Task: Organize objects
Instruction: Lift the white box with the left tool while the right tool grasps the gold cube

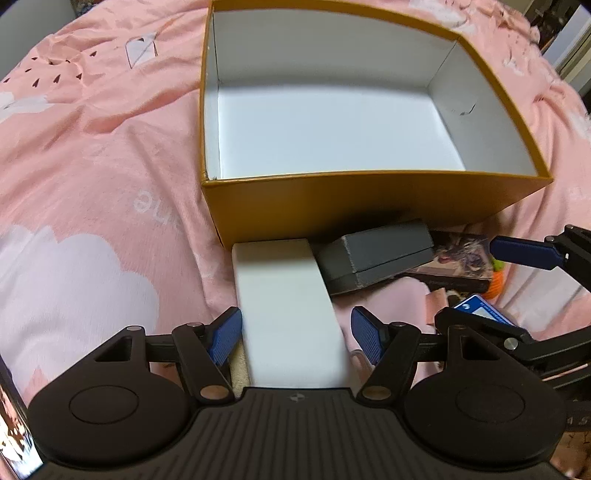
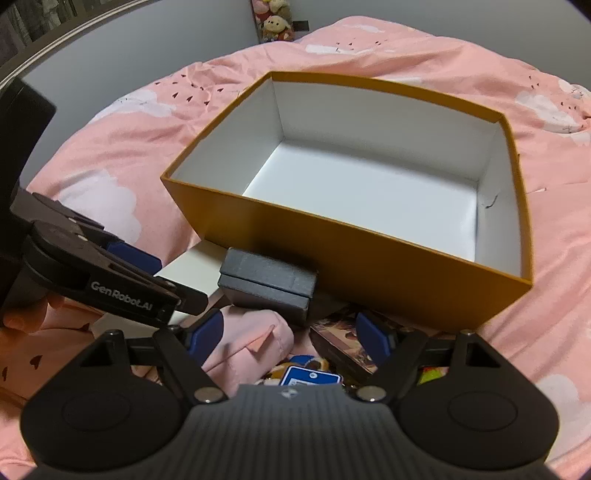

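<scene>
A large orange box (image 1: 369, 199) with an empty white inside stands open on the pink bedspread; it also shows in the right wrist view (image 2: 369, 251). In front of it lie a long white box (image 1: 288, 314), a dark grey box (image 1: 376, 258) and a picture box (image 1: 461, 258). My left gripper (image 1: 297, 336) is open, its blue pads on either side of the white box; the left pad touches it, the right stands off. My right gripper (image 2: 291, 336) is open above a fold of pink cloth and a blue card (image 2: 310, 376), just before the grey box (image 2: 266, 288).
Small items lie at the right of the pile: an orange and green toy (image 1: 496, 280) and the blue card (image 1: 484, 310). The pink bedspread (image 1: 92, 184) spreads all around. Plush toys (image 2: 275, 22) stand by the wall beyond the bed.
</scene>
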